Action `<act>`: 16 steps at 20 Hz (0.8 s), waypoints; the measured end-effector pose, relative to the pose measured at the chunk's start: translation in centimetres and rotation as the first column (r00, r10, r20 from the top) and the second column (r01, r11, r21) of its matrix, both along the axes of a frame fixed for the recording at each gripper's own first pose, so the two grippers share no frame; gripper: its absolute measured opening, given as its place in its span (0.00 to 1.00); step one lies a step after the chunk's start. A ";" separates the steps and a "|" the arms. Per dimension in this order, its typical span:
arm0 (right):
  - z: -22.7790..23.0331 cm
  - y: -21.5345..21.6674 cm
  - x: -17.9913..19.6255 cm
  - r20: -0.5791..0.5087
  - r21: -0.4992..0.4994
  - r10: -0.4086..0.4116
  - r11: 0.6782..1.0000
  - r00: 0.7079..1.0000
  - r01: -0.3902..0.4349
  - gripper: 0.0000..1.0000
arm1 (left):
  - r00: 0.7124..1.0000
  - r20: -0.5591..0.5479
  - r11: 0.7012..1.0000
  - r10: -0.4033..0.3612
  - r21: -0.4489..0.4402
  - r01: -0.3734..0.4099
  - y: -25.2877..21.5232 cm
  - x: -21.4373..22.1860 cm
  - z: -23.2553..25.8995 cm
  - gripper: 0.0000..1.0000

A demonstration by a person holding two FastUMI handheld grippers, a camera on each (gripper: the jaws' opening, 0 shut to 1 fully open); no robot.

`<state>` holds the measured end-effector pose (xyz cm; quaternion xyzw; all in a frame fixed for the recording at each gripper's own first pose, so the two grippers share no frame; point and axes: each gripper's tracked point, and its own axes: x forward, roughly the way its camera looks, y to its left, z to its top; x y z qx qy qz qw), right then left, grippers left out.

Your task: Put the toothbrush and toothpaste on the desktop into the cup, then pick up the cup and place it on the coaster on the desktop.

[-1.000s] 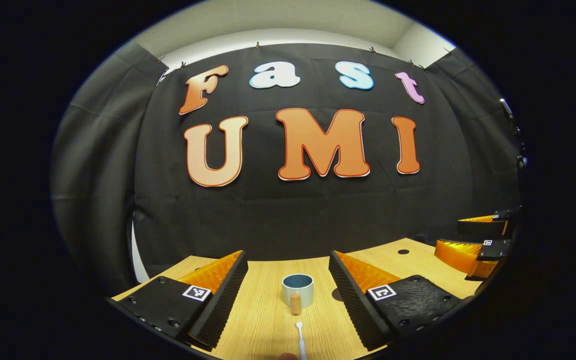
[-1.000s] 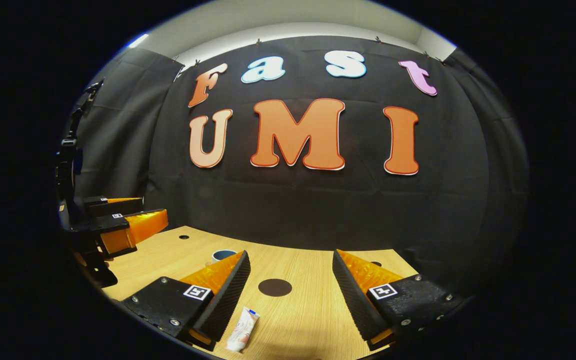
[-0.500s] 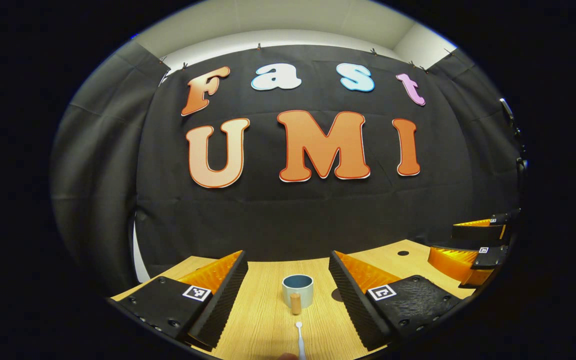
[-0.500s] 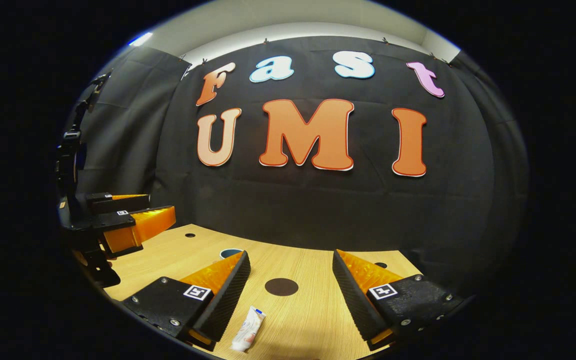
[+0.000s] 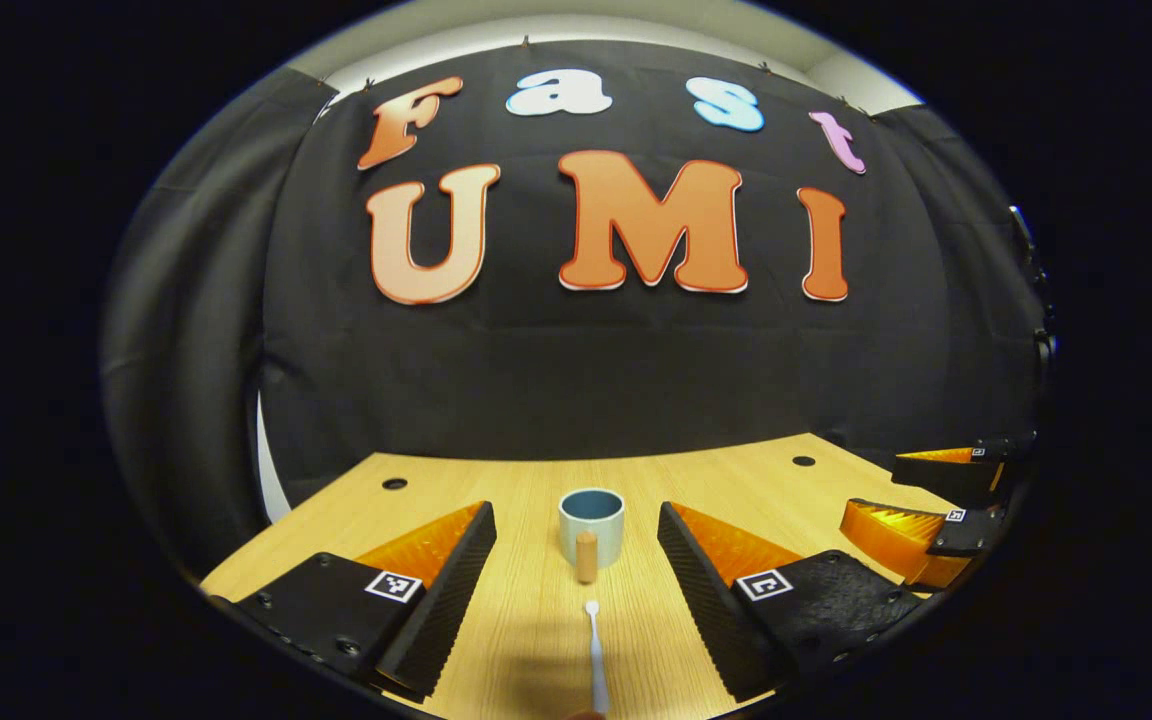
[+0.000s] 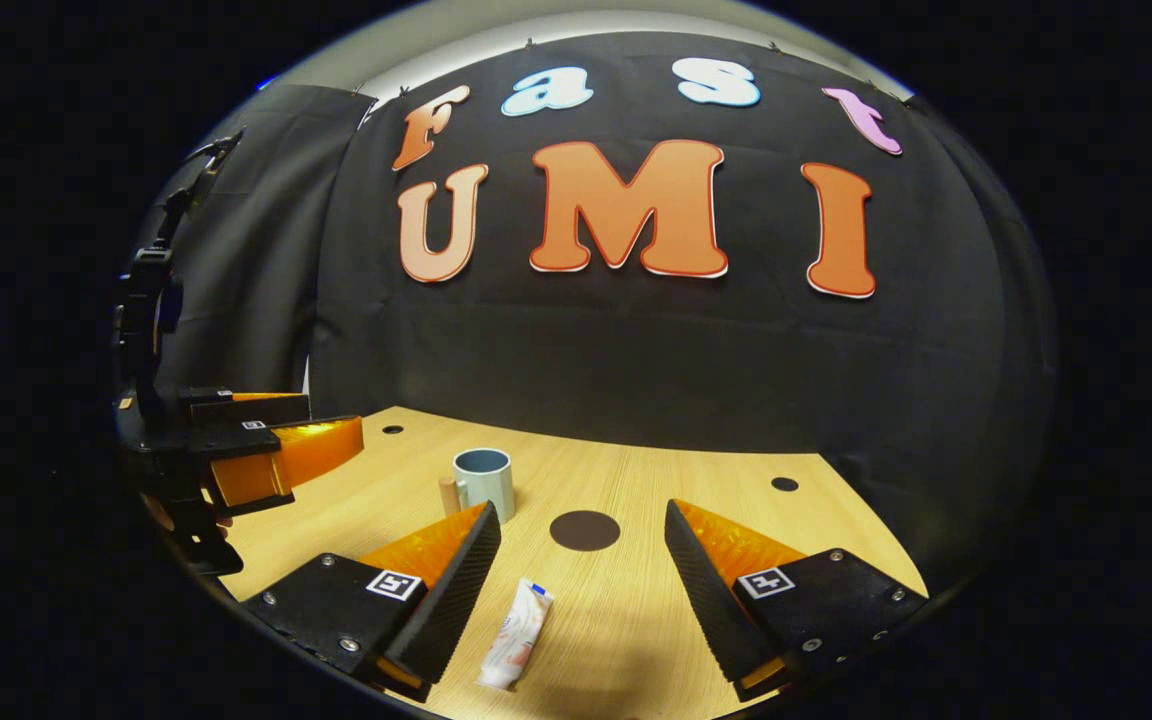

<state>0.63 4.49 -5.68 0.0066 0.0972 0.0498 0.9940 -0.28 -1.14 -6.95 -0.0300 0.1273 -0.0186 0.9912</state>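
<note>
Both the left tongs [image 5: 576,590] and the right tongs [image 6: 581,590] stood wide apart above the tabletop [image 6: 636,620], holding nothing. The toothbrush [image 5: 595,655] lay between the left fingers, pointing at the cup [image 5: 591,525]. The toothpaste [image 6: 516,635] lay by the right tongs' left finger, the dark coaster [image 6: 584,530] beyond it.

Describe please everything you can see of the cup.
The cup is a pale, glossy mug, ceramic by its look, with a darker blue-grey inside and a short tan handle, wood-like, that points toward the left gripper view's camera. It stands upright on the wooden table, and nothing shows above its rim. The toothbrush lies in front of it, apart. In the right gripper view the cup stands left of the dark round coaster, not on it.
</note>
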 end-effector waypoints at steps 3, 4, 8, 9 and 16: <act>-2.2 0.6 0.1 -0.079 0.030 0.016 0.999 0.997 -0.013 0.99 | 0.995 -0.099 1.000 -0.016 -0.020 0.014 0.1 0.1 -3.0 0.98; -2.9 0.7 0.3 -0.100 0.038 0.017 0.999 0.995 -0.014 0.99 | 0.992 -0.124 0.999 -0.022 -0.026 0.018 -0.1 0.1 -3.8 0.98; -6.4 1.4 0.7 -0.198 0.053 0.034 0.998 0.980 -0.024 0.96 | 0.969 -0.242 0.999 -0.039 -0.038 0.031 -0.4 -0.3 -6.9 0.99; -7.1 1.6 0.8 -0.220 0.055 0.042 0.998 0.975 -0.030 0.95 | 0.963 -0.265 0.999 -0.041 -0.036 0.033 -0.4 -0.4 -7.7 0.99; -12.8 3.2 1.3 -0.365 0.012 0.057 0.998 0.929 -0.057 0.90 | 0.913 -0.404 0.998 -0.058 -0.052 0.040 -0.7 -0.7 -13.6 0.99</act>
